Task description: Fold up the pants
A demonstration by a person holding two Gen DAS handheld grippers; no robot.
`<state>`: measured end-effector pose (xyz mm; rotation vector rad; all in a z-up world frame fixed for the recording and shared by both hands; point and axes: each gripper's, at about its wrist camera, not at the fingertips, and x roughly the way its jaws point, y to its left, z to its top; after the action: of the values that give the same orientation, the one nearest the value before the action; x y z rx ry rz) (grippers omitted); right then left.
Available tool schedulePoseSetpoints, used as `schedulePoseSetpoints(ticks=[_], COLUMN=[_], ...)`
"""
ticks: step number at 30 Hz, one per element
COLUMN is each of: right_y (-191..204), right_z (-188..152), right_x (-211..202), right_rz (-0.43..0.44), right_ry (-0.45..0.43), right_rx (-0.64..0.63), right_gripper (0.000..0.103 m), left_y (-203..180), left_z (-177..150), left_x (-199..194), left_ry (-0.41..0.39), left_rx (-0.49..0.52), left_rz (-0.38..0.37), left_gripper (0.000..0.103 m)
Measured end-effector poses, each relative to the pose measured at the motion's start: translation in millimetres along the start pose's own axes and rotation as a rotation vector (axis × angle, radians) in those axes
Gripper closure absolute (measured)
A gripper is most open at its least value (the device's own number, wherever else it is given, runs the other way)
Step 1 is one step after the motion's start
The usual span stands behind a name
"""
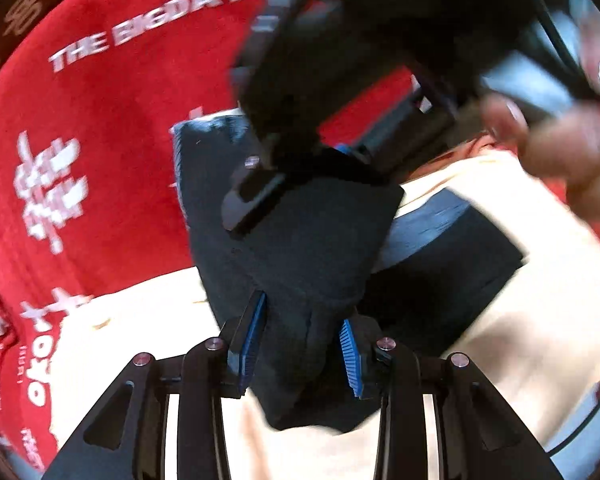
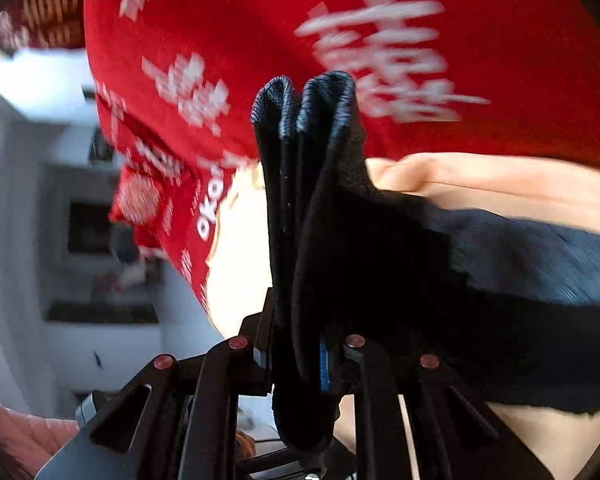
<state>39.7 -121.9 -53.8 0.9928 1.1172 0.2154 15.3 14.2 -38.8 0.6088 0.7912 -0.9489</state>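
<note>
The dark navy pants [image 1: 300,248] are bunched and lifted above a cream surface [image 1: 148,320]. My left gripper [image 1: 300,344] is shut on a thick fold of the pants between its blue pads [image 1: 252,336]. In the left wrist view my right gripper [image 1: 284,176] comes in from the top, its fingers clamped on the upper edge of the same cloth. In the right wrist view my right gripper [image 2: 300,356] is shut on a folded stack of the pants [image 2: 312,200], whose ribbed edges stand up; the rest trails off right.
A red cloth with white lettering [image 1: 100,100] covers the surface behind the pants and also shows in the right wrist view [image 2: 260,40]. A person's hand [image 1: 572,144] holds the right gripper. White shelves and a room [image 2: 60,220] show at left.
</note>
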Motion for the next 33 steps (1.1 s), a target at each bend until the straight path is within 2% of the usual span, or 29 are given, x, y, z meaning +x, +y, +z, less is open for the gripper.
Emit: schedulePoseSetpoints(ticks=[4,7,10,14,18,20,24,26,30,33], right_y=[-49.6,-91.3,-136.2,-187.0,-214.5,-215.1,-216.4,-206.4,-193.0,-187.8], right_z=[-17.9,-30.7,-36.5,-40.8,-45.8,-51.3,-58.7,-58.2,-59.3,-58.3], right_x=[-51.3,-76.6,-85.2,-77.3,-64.7,-60.3,-59.8,-57.6,-61.2,-75.1], right_rz=[0.032,0.024,0.004,-0.032,-0.055,-0.066,-0.112,-0.183,-0.324,-0.402], right_ry=[-0.078,-0.108,-0.12,-0.109,-0.079,-0.078,-0.076,-0.07,-0.063,-0.099], right_rx=[0.074,0.128,0.185,0.25,0.294,0.311,0.298,0.258,0.173,0.143], right_gripper=[0.086,0.086,0.086,0.086,0.086,0.086,0.085,0.082,0.079,0.075], left_y=[-51.6,-93.7,-126.9,-139.6,-155.0,-154.3,-141.1,-131.4,-100.6,-77.7], left_z=[21.8,27.7,26.5,21.8,11.1,7.8,1.7,1.4,7.9,18.4], left_x=[5.0,19.6,40.9,80.5,105.8,109.1,105.2,99.0,82.5,78.5], left_ry=[0.012,0.035,0.063,0.142,0.213,0.239,0.287,0.299,0.289,0.295], left_rx=[0.034,0.084,0.124,0.147,0.172,0.17,0.123,0.094,0.013,-0.062], left_rz=[-0.09,-0.117,-0.134,-0.137,-0.109,-0.094,-0.114,-0.105,-0.093,-0.027], left_gripper=[0.067,0.067,0.067,0.067,0.066,0.05,0.048,0.031,0.031,0.031])
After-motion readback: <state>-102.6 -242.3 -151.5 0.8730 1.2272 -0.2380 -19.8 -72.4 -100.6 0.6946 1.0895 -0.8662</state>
